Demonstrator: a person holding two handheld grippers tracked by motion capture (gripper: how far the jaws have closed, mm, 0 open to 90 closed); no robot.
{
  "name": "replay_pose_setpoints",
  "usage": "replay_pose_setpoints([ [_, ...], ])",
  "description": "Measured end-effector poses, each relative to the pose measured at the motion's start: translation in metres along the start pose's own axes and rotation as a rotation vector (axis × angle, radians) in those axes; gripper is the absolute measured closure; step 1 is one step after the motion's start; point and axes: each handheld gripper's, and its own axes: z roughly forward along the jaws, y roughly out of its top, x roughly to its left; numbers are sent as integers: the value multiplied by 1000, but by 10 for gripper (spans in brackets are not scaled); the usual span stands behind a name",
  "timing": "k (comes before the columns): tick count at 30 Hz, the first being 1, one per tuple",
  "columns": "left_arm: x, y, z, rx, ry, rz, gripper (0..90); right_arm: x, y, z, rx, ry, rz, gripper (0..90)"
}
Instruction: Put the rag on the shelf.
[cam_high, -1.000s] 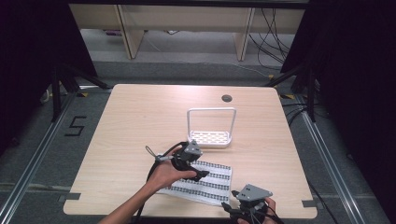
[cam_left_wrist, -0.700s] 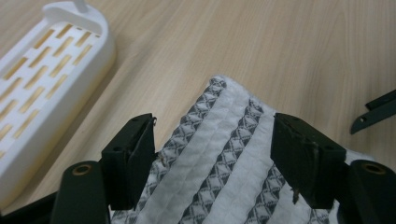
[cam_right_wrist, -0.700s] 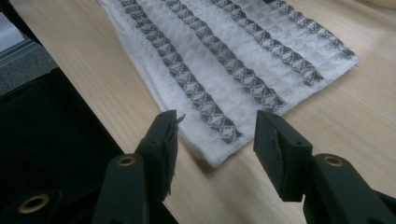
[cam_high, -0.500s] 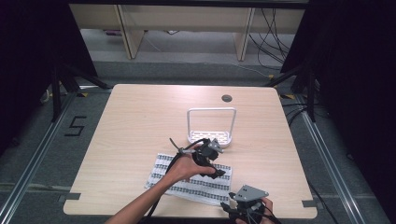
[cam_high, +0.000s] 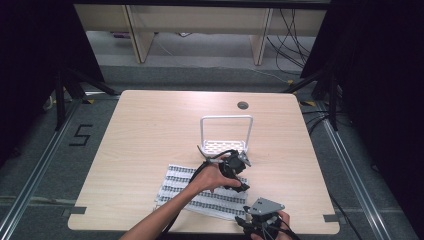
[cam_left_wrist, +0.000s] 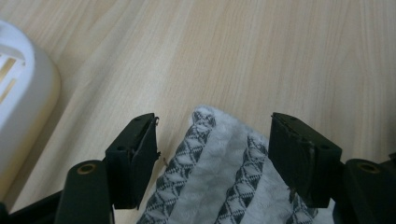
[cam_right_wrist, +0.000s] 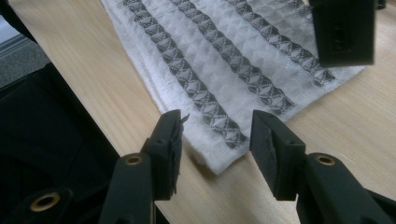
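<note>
- On the light wooden table (cam_high: 150, 130), with a round cable hole (cam_high: 243, 105), lies a white towel with grey patterned stripes (cam_high: 200, 192), near the front edge; grey floor and dark curtains around
- Black "5" (cam_high: 81, 135) is marked on the floor at the left
- Left gripper (cam_left_wrist: 212, 149) has moved right since the earlier frame, to the towel's far corner beside the white rack (cam_high: 226, 131); its jaws, just closing, are apart around the corner
- Right gripper (cam_right_wrist: 215, 140) is released around the near corner
</note>
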Motion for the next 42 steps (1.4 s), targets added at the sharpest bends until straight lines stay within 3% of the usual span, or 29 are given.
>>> replay_pose_setpoints([
  [5,0,3,4,15,-2,22,348,1,1,1,11,1,17,550],
  [6,2,4,6,23,-7,30,368,0,1,4,15,-2,-3,555],
  [9,2,3,8,25,-11,31,430,0,0,5,44,1,5,588],
  [10,2,2,10,36,-5,63,459,0,0,6,46,-2,-4,598],
  [12,2,1,11,41,-7,81,480,0,0,6,45,-4,-14,606],
  [16,-1,1,12,30,5,107,614,-3,1,7,48,10,-6,712],
  [18,-3,0,13,26,-8,120,669,-3,2,7,50,24,-10,763],
  [24,-3,-3,12,12,-34,97,822,-8,3,10,36,42,-18,857],
  [27,-1,-6,10,-5,-37,72,843,-9,4,9,48,51,-20,864],
  [30,0,-8,7,-12,-30,62,848,-10,3,10,19,51,-13,866],
  [34,2,-8,-5,-52,-16,33,852,-15,6,4,13,57,-11,868],
  [35,2,-8,-8,-66,-15,23,852,-15,7,2,15,67,12,869],
  [40,1,-7,-29,-127,25,-13,853,-20,12,-5,-38,39,-17,872],
  [42,2,-7,-40,-155,36,-29,853,-21,16,-12,-57,31,-4,873],
])
